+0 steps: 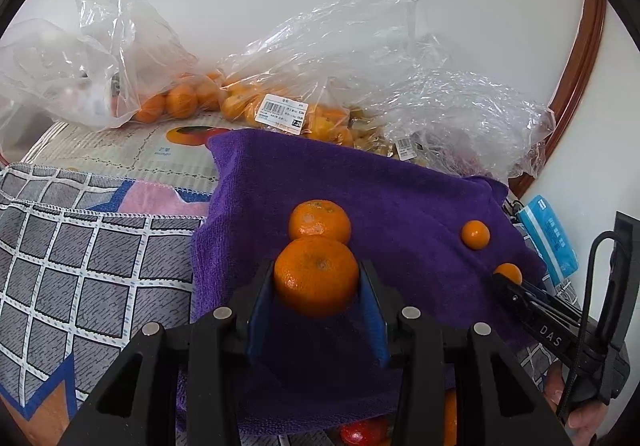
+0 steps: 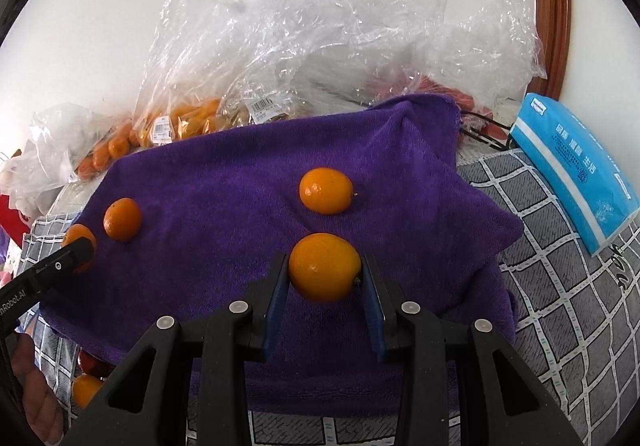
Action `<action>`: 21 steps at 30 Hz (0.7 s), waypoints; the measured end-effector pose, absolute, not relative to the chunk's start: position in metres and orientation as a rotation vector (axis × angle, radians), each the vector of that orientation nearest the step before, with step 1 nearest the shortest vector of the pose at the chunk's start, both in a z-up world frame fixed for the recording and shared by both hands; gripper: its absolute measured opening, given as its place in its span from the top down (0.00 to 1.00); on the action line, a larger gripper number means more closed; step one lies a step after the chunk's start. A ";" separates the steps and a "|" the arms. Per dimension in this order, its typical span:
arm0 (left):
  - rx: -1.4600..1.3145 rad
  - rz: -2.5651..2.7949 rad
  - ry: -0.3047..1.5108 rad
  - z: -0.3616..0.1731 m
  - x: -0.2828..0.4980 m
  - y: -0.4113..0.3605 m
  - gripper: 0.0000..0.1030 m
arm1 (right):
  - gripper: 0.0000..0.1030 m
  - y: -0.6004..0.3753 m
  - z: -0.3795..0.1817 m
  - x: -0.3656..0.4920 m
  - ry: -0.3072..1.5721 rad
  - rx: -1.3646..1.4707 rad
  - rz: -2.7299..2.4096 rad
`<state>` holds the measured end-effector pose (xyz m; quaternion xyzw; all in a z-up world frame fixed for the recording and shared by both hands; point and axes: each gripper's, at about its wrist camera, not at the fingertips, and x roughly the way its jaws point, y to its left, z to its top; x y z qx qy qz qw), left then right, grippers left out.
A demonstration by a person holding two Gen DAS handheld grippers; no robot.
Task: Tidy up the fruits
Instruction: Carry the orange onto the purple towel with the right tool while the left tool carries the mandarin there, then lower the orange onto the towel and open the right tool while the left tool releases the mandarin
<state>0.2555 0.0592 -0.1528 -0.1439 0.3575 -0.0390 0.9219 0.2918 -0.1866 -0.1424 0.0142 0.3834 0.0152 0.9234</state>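
A purple towel (image 1: 400,197) (image 2: 224,197) lies on the table. My left gripper (image 1: 316,278) is shut on a mandarin (image 1: 316,276), just in front of a second mandarin (image 1: 319,219) resting on the towel. My right gripper (image 2: 325,270) is shut on a small smooth orange fruit (image 2: 325,266), with a like fruit (image 2: 326,190) lying on the towel beyond it. In the left wrist view the right gripper (image 1: 505,278) reaches in from the right with its fruit (image 1: 509,272), near the other small fruit (image 1: 475,234). In the right wrist view the left gripper (image 2: 78,252) shows at the left beside a mandarin (image 2: 122,219).
Clear plastic bags of orange fruit (image 1: 280,101) (image 2: 184,121) lie along the white wall behind the towel. A blue tissue pack (image 2: 572,169) (image 1: 550,238) lies at the right on a grey checked cloth (image 1: 80,258) (image 2: 560,306). Red and orange fruit (image 2: 90,378) lie near the towel's front edge.
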 end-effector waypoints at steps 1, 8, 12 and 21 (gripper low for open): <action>-0.294 -0.086 0.734 -0.153 0.255 0.059 0.62 | 0.65 -0.188 -0.143 0.292 0.792 0.033 0.031; -0.266 -0.117 0.749 -0.154 0.256 0.051 0.62 | 0.65 -0.190 -0.145 0.294 0.805 0.042 0.025; -0.246 -0.112 0.753 -0.155 0.256 0.048 0.62 | 0.65 -0.189 -0.145 0.294 0.804 0.034 0.025; -0.243 -0.114 0.751 -0.156 0.257 0.048 0.62 | 0.51 -0.187 -0.139 0.287 0.757 0.020 0.020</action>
